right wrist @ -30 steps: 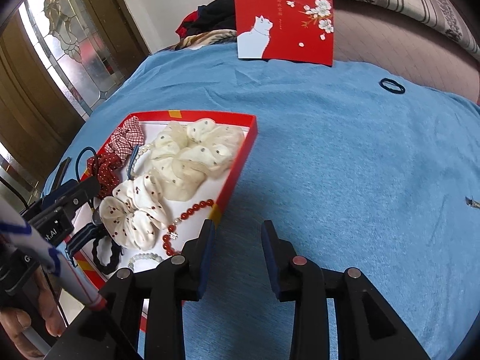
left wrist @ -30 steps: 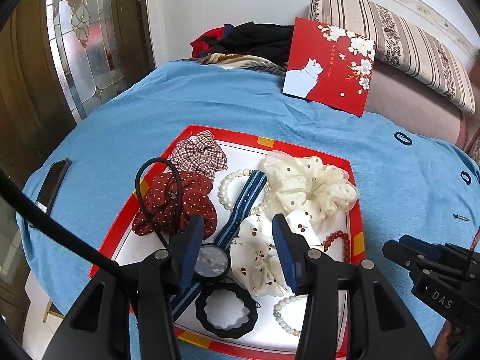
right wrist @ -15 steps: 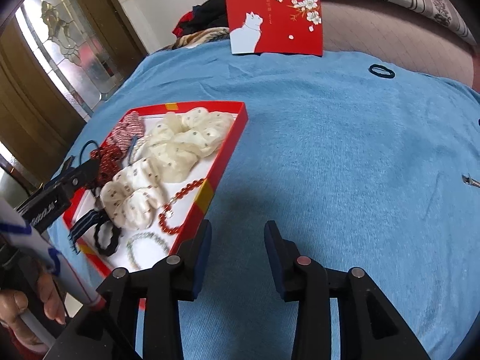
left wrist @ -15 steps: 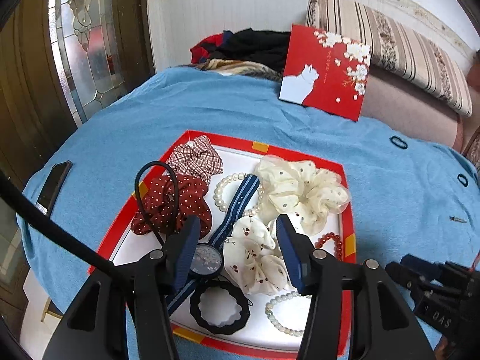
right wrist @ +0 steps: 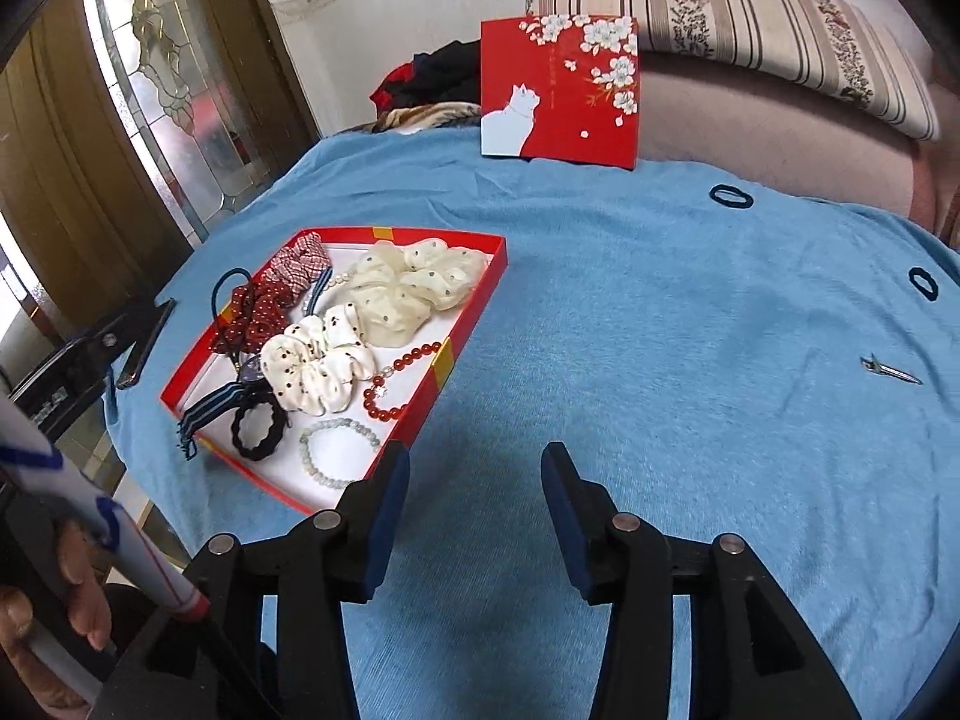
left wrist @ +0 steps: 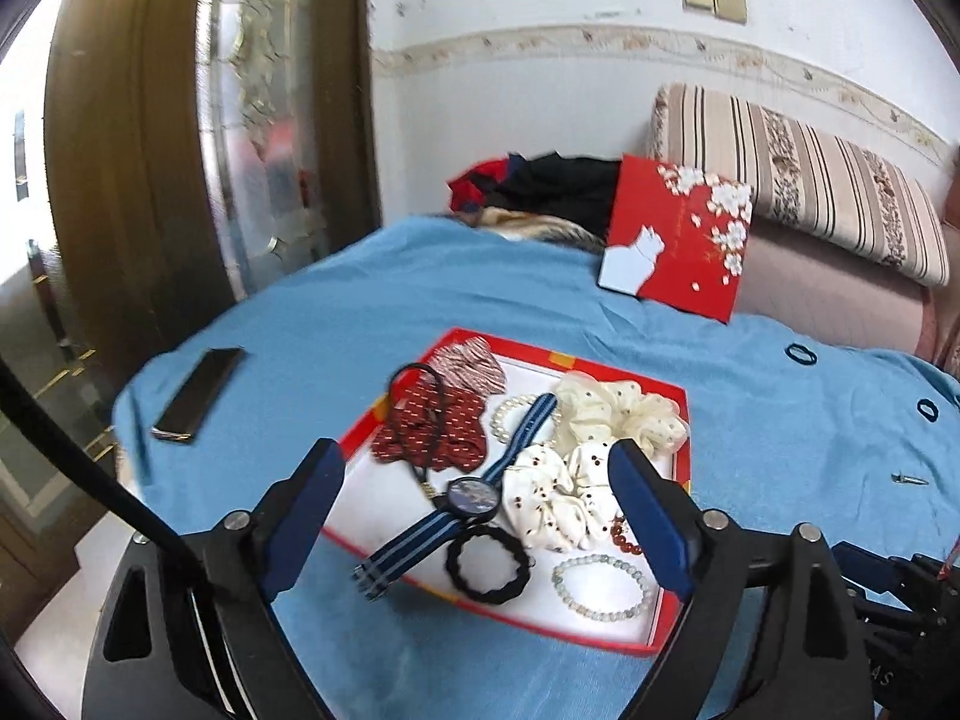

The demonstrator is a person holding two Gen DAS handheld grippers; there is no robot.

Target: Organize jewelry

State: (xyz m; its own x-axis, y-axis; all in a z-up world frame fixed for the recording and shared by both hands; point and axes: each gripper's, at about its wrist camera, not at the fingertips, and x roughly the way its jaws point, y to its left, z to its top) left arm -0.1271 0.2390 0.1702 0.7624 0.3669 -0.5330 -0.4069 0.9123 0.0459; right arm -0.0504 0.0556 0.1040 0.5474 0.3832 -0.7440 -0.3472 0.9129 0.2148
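A red-rimmed tray on the blue cloth holds scrunchies, a striped-strap watch, a black hair tie, a pale bead bracelet, a red bead bracelet and a pearl bracelet. My left gripper is open and empty, held above the tray's near edge. My right gripper is open and empty over bare cloth, right of the tray. Two dark hair ties and a metal hair clip lie loose on the cloth at the right.
A red box lid with a white cat leans at the back against a striped cushion. A dark phone lies left of the tray. Clothes are piled at the back. A glass door stands at the left.
Both grippers have pulled back and risen, so the tray looks smaller and farther. The left view has tilted up and now shows more wall. Items in the tray have not moved.
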